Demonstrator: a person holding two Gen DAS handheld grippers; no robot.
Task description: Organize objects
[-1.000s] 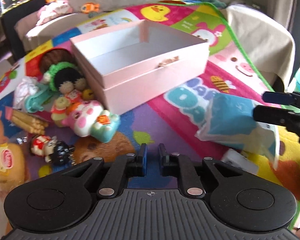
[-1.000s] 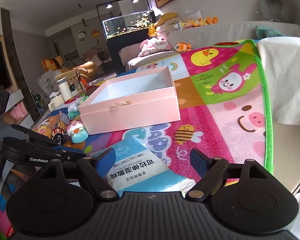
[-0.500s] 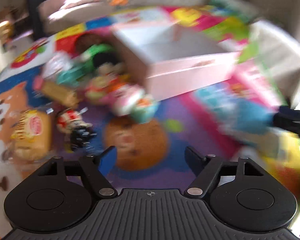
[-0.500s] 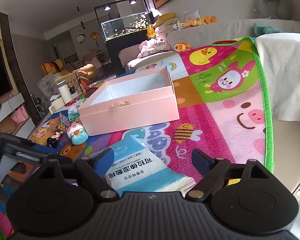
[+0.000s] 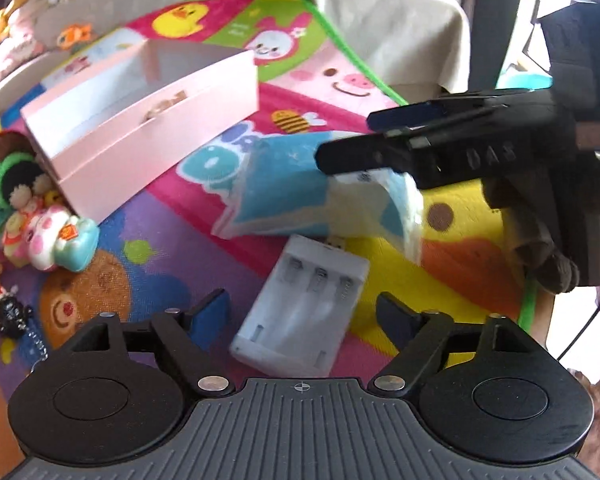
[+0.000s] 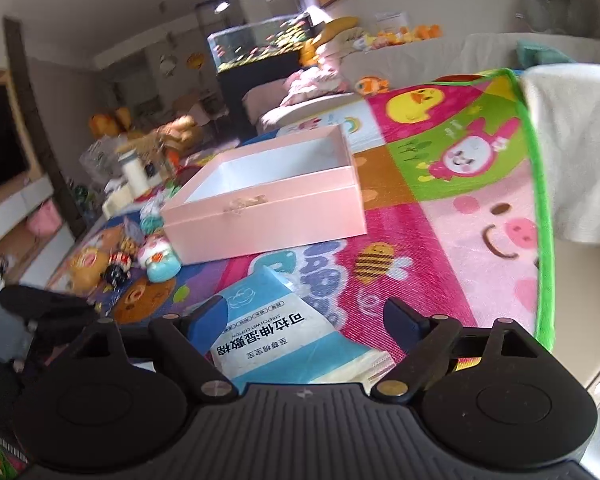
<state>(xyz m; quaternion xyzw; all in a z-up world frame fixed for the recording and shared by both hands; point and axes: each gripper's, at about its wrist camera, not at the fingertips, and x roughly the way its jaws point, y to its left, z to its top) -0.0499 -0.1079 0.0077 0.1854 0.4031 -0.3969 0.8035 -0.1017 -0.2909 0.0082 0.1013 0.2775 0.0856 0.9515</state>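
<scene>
An open pink box (image 5: pixel 140 120) stands on the colourful play mat, also in the right wrist view (image 6: pixel 268 200). My left gripper (image 5: pixel 302 312) is open, its fingers either side of a white battery charger (image 5: pixel 304 312) lying on the mat. A blue and white wet-wipe pack (image 5: pixel 300 188) lies beyond it. My right gripper (image 6: pixel 306 320) is open around the near end of that pack (image 6: pixel 276 340). In the left wrist view the right gripper (image 5: pixel 364 144) reaches over the pack from the right.
Small toys lie left of the box: a pink and teal figure (image 5: pixel 56 236), a green-hatted doll (image 5: pixel 12 176), a red and black figure (image 5: pixel 4 308). The mat's green edge (image 6: pixel 540 200) runs along the right. A fish tank (image 6: pixel 260 48) and sofa stand behind.
My left gripper went from shut to open and swung left, then right, now over the battery charger. My right gripper stayed open around the wipe pack and shifted slightly.
</scene>
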